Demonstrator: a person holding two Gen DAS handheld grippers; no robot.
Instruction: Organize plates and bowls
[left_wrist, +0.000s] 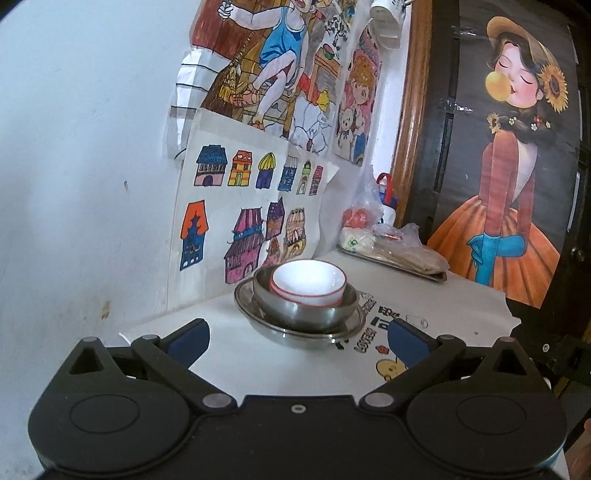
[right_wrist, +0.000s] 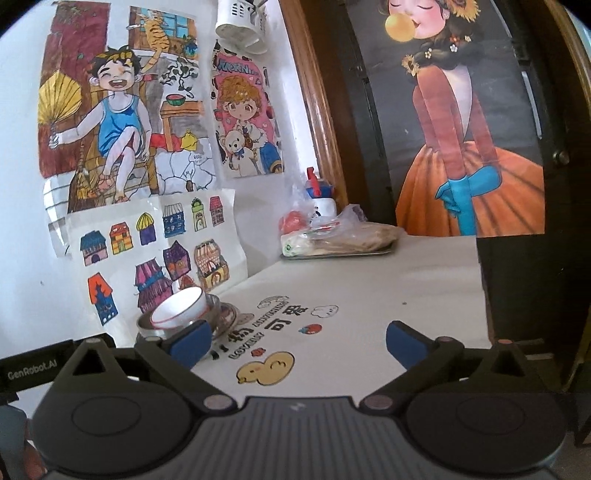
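A white bowl with a red rim (left_wrist: 308, 282) sits nested in a steel bowl (left_wrist: 303, 310), which sits on a steel plate (left_wrist: 243, 301). The stack stands on the white table near the wall. My left gripper (left_wrist: 297, 341) is open and empty, just short of the stack, with its blue pads on either side. In the right wrist view the same stack shows at the left: the white bowl (right_wrist: 181, 308) leans in the steel bowl (right_wrist: 146, 325). My right gripper (right_wrist: 299, 343) is open and empty over the table's printed cloth, to the right of the stack.
A metal tray (right_wrist: 340, 254) with plastic bags of food and a bottle (right_wrist: 321, 195) stands at the table's far end by a wooden frame. Children's drawings cover the wall (left_wrist: 74, 166) behind the stack. The printed cloth (right_wrist: 369, 295) with a yellow duck lies over the table.
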